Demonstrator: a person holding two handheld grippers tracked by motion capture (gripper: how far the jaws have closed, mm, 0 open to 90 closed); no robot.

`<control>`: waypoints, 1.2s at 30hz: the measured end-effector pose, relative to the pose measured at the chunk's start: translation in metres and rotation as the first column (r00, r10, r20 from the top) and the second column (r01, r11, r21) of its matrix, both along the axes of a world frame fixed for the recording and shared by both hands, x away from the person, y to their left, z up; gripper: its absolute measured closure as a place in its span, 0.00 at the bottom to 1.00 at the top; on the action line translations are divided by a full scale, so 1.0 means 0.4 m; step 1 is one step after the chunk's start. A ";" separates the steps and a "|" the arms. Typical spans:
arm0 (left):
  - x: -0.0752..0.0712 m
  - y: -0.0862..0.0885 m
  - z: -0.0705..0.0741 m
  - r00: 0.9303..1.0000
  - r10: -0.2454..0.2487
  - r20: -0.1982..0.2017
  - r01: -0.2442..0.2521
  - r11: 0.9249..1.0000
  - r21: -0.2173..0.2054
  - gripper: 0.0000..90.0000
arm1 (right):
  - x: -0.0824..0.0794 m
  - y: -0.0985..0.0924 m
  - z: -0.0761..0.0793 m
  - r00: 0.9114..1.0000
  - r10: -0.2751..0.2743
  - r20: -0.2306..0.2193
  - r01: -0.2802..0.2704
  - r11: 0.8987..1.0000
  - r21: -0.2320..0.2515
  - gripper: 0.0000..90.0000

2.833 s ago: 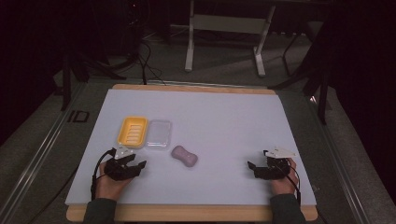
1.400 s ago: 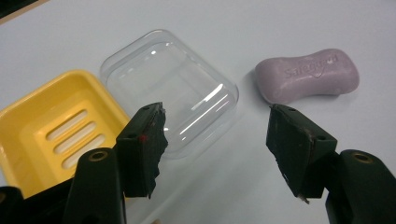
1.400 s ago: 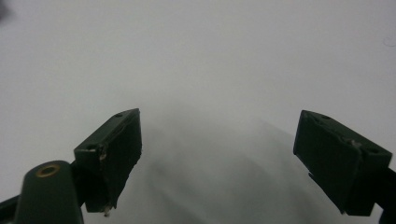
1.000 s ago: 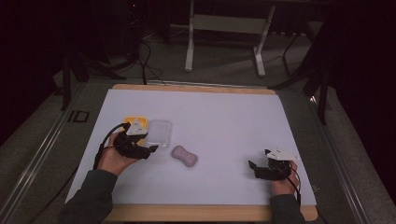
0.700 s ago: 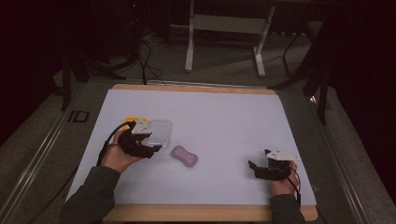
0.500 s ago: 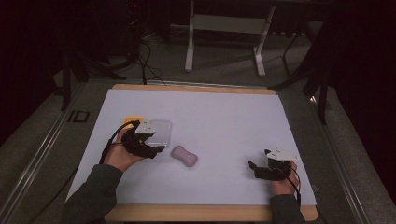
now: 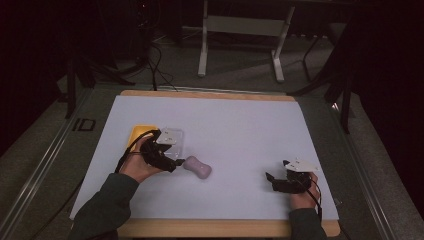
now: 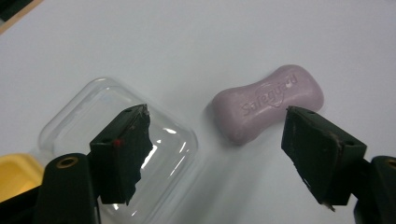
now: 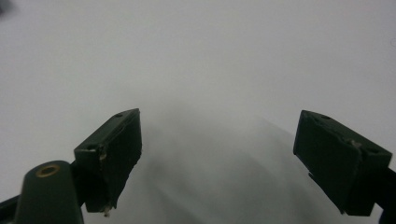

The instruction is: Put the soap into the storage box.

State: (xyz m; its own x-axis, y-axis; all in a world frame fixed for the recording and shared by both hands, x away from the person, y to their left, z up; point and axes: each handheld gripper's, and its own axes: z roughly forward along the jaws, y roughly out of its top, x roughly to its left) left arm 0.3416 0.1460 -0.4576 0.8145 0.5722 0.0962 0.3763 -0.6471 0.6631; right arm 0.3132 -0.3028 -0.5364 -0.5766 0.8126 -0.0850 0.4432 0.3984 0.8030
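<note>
- Where the high view looks down on the bench (image 7: 240, 125), the left tongs (image 7: 172, 162) sit over the left part of its pale sheet, with the purple soap bar (image 7: 197, 168) just beside their tips.
- From that height the soap is a small rounded lump; the left gripper view shows its pinched waist and the word "Safeguard" pressed into its top (image 8: 268, 102).
- Seen along the left tongs (image 8: 215, 161), the jaws stand wide apart and hold nothing; the soap lies on the sheet ahead of them, nearer the right-hand jaw.
- The same close view shows a clear plastic lid (image 8: 119, 140) partly behind the left-hand jaw, and a corner of a yellow soap dish (image 8: 14, 175) at the lower left edge.
- From above, the left hand (image 7: 137, 167) and its gripper cover much of the lid (image 7: 172, 145) and the yellow dish (image 7: 137, 132), so only their far edges show.
- The right tongs (image 7: 272, 181) rest near the front right of the bench, well apart from the soap, held in the right hand (image 7: 302, 192).
- Their own view shows the right tongs (image 9: 217, 161) spread wide over bare pale sheet, gripping nothing.
- Beyond the bench stand a white metal frame (image 7: 242, 30) and loose cables (image 7: 155, 55) on the dark floor.
</note>
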 end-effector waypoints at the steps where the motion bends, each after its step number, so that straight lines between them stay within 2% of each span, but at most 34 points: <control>1: 0.000 -0.004 -0.002 1.000 -0.002 -0.004 0.002 1.000 -0.004 0.26 | 0.000 0.000 0.000 1.000 0.000 0.000 0.000 1.000 0.000 0.17; 3: -0.002 -0.011 -0.003 1.000 -0.023 -0.015 0.023 1.000 -0.008 0.27 | 0.000 0.000 0.000 1.000 0.001 0.000 -0.001 1.000 0.000 0.17; 8: -0.008 -0.025 -0.006 0.998 -0.063 -0.024 0.062 0.998 -0.016 0.37 | 0.000 0.000 0.000 1.000 0.001 0.000 -0.001 1.000 -0.001 0.17; 10: -0.010 -0.036 -0.012 0.993 -0.103 -0.060 0.102 0.994 -0.028 0.44 | 0.000 0.001 0.000 1.000 0.001 -0.001 -0.001 1.000 -0.001 0.17; 12: -0.011 -0.040 -0.015 0.990 -0.120 -0.068 0.118 0.993 -0.029 0.52 | 0.000 0.001 0.000 1.000 0.001 -0.002 -0.001 1.000 -0.003 0.17; 15: -0.018 -0.056 -0.028 0.981 -0.170 -0.089 0.168 0.985 -0.026 0.63 | 0.000 0.003 -0.001 1.000 0.002 0.000 -0.002 1.000 -0.009 0.17; 18: -0.022 -0.065 -0.033 0.979 -0.186 -0.087 0.185 0.983 -0.023 0.72 | 0.000 0.005 -0.001 1.000 0.002 -0.002 -0.002 1.000 -0.016 0.17; 21: -0.026 -0.078 -0.043 0.971 -0.217 -0.102 0.216 0.976 -0.017 0.79 | 0.000 0.005 -0.001 1.000 0.004 0.000 -0.004 1.000 -0.018 0.17; 23: -0.027 -0.082 -0.046 0.969 -0.224 -0.102 0.224 0.975 -0.012 0.84 | 0.000 0.005 -0.001 1.000 0.004 0.000 -0.004 1.000 -0.017 0.17; 24: -0.029 -0.090 -0.051 0.965 -0.238 -0.108 0.239 0.971 -0.002 0.88 | 0.000 0.005 -0.001 1.000 0.004 0.000 -0.004 1.000 -0.017 0.17; 28: -0.034 -0.106 -0.063 0.959 -0.260 -0.113 0.263 0.965 0.011 0.97 | -0.001 0.006 -0.001 1.000 0.005 -0.001 -0.005 1.000 -0.019 0.17; 29: -0.034 -0.106 -0.063 0.959 -0.260 -0.113 0.263 0.965 0.011 0.99 | -0.001 0.006 -0.001 1.000 0.005 -0.001 -0.005 1.000 -0.019 0.17; 30: -0.035 -0.112 -0.068 0.956 -0.269 -0.120 0.273 0.962 0.014 1.00 | -0.001 0.006 -0.001 1.000 0.005 -0.001 -0.005 1.000 -0.019 0.17; 36: -0.038 -0.128 -0.084 0.948 -0.288 -0.140 0.294 0.955 0.027 1.00 | -0.001 0.006 -0.001 1.000 0.005 -0.002 -0.005 1.000 -0.019 0.17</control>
